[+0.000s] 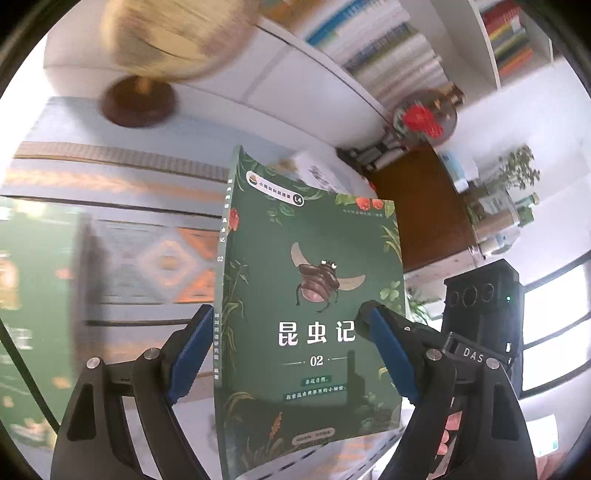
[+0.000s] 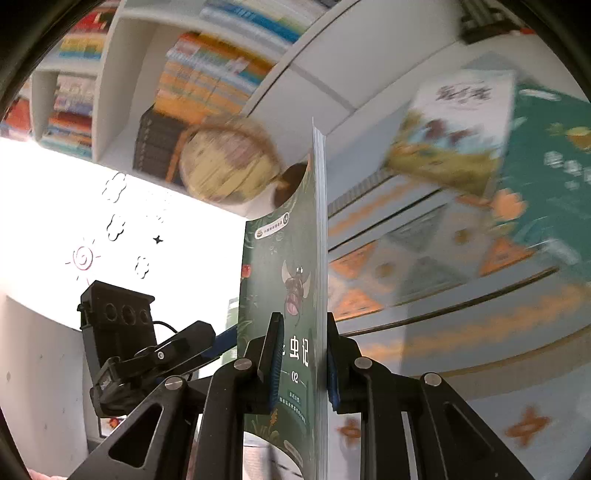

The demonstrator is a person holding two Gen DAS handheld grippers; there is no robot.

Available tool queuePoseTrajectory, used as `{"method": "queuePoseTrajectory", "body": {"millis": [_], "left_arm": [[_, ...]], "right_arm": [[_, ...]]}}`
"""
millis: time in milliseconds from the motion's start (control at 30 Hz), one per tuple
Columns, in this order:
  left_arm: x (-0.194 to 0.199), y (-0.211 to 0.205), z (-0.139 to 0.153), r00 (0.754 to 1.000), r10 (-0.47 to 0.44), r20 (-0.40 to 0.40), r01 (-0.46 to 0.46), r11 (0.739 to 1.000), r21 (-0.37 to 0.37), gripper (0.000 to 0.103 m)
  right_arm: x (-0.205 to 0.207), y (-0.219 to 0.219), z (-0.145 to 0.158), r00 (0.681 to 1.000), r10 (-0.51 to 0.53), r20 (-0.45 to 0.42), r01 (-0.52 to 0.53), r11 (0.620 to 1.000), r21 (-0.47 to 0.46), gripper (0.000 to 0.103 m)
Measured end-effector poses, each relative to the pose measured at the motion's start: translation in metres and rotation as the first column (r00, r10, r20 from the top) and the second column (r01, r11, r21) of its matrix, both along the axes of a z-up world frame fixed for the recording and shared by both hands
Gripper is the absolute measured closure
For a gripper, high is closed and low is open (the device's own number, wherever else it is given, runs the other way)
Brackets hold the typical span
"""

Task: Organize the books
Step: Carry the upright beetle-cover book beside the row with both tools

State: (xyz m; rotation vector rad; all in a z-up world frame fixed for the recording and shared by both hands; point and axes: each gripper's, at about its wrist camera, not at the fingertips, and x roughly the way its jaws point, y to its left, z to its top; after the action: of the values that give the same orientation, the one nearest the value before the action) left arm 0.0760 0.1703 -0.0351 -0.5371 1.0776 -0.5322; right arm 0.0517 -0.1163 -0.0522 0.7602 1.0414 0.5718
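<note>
Left wrist view: one green book (image 1: 314,306), beetle on its cover, held upright off the patterned tablecloth (image 1: 155,258), spine to the left. Left gripper (image 1: 291,350) spread wide, blue pads (image 1: 186,354) standing at either side of the book; whether they press on it cannot be told. Behind: globe (image 1: 173,33) on a dark round base, blurred; white bookshelf (image 1: 388,48) filled with book spines; dark wooden surface (image 1: 421,210) with small plants and jars to the right. Right wrist view: right gripper (image 2: 301,365) clamped on the same green book (image 2: 280,288), one pad on the front cover, the other on the back, page edges facing the camera. Left gripper (image 2: 199,343) visible at the left, reaching toward the cover. Further books (image 2: 454,125) lie flat on the tablecloth (image 2: 461,325) at upper right, blurred. Globe (image 2: 229,166) and bookshelf (image 2: 199,81) behind.
</note>
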Motion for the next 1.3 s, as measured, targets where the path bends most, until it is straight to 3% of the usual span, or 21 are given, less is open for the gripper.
{"method": "queuePoseTrajectory", "body": {"millis": [267,567,867,1300], "left_arm": [[-0.020,0.103,-0.008,0.996,0.090,-0.005,-0.090,0.994,0.058,0.021],[-0.032,0.172,-0.031,0.987,0.158,-0.030,-0.154,0.983,0.102,0.021],[-0.027,0.203,-0.066,0.980,0.182,-0.078,-0.174,0.979,0.107,0.021],[-0.022,0.225,-0.077,0.974,0.211,-0.075,-0.205,0.975,0.085,0.021]], "right_arm": [[0.001,0.114,-0.007,0.995,0.101,-0.013,-0.101,0.995,-0.003,0.083],[0.006,0.207,-0.033,0.983,0.172,-0.069,-0.173,0.985,-0.004,0.083],[0.015,0.244,-0.061,0.972,0.197,-0.131,-0.203,0.979,-0.035,0.083],[0.020,0.255,-0.076,0.976,0.160,-0.149,-0.173,0.982,-0.077,0.083]]}}
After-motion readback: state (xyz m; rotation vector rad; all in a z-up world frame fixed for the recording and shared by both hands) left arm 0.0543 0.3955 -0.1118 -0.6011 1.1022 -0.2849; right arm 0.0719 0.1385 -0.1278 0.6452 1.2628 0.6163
